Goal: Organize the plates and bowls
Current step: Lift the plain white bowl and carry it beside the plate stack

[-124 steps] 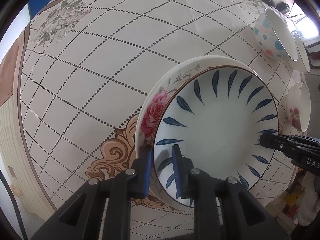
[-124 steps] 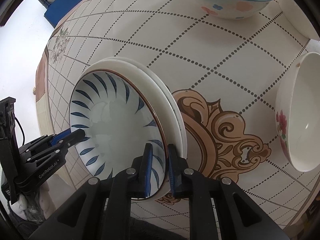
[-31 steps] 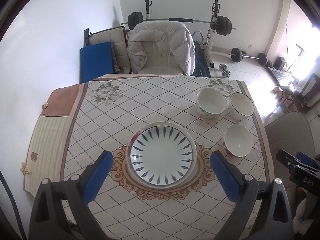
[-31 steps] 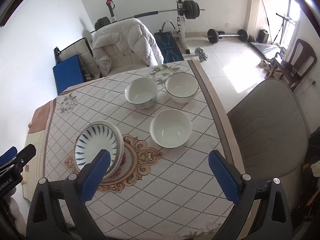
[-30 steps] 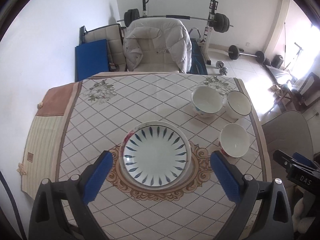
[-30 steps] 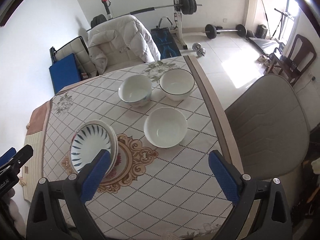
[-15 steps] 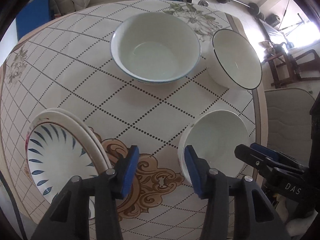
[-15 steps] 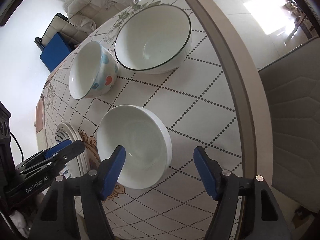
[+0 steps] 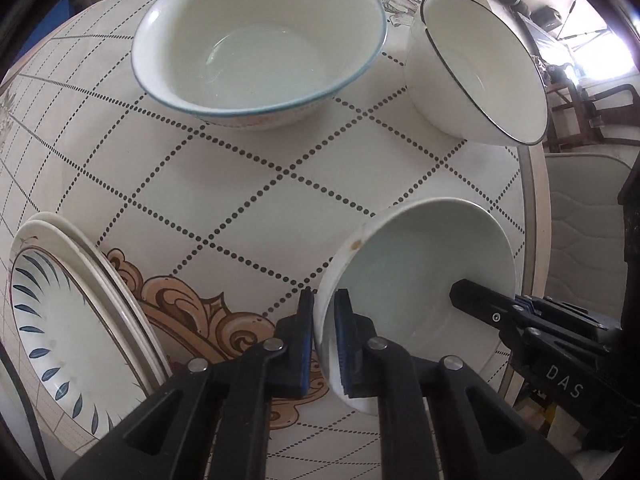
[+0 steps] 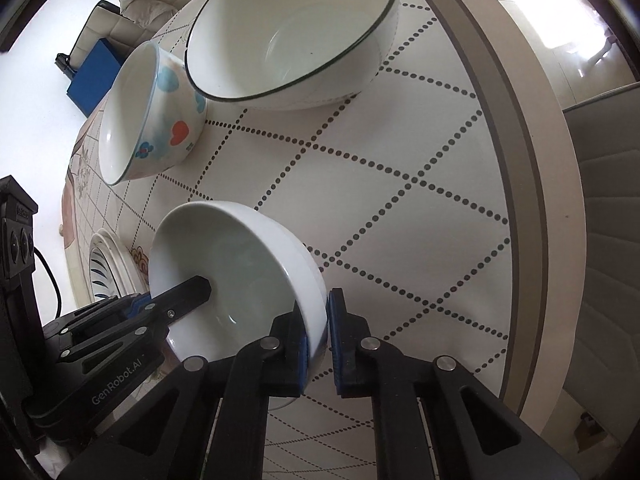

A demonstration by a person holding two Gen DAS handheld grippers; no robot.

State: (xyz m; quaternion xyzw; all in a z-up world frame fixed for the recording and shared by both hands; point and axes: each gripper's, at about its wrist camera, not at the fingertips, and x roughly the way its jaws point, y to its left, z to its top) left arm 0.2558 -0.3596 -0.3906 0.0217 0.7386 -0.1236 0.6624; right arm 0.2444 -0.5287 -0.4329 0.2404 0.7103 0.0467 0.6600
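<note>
Bowls are my concern here, and the plain white bowl (image 9: 420,280) nearest me is gripped from both sides: my left gripper (image 9: 322,338) is clamped on its rim on the side toward the plates, one pad inside and one outside the wall, and my right gripper (image 10: 316,336) is clamped the same way on the opposite rim, toward the table's edge. So the bowl sits directly between my two hands, neither nearer than the other, on the checked tablecloth (image 9: 248,184). Farther from me stand the blue-rimmed bowl with hearts (image 10: 156,112) and the dark-rimmed bowl (image 10: 292,36), close beside each other; I judge the blue-rimmed one the more direct target for nesting, lying straight ahead of my left hand. I count three bowls. The plate stack (image 9: 72,312) lies off to my left, topped by a blue-leaf plate, with at least two rims showing.
</note>
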